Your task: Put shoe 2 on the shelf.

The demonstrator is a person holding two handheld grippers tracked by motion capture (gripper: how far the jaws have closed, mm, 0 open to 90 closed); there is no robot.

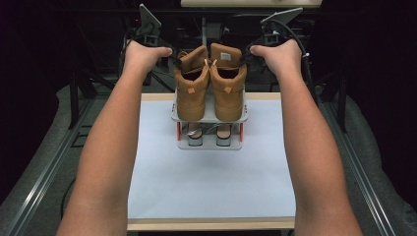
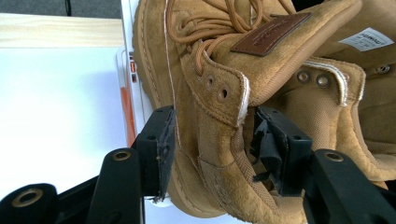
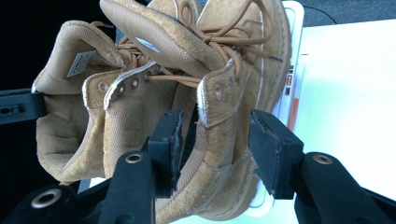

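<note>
Tan boots [image 1: 210,83] in matt, napped suede, woven cloth lining, glossy white plastic rack [image 1: 210,118], matt pale surface [image 1: 206,182]

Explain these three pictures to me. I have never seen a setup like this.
There is no robot: a person's left hand and right hand each carry a claw with two black jaws. The wide picture comes from a camera above the white table, looking down. The other two come from cameras riding on the left claw and right claw. On the table stands a small shoe rack with tan lace-up boots on top. Each claw straddles one boot's collar; the pads seem not to press.
</note>
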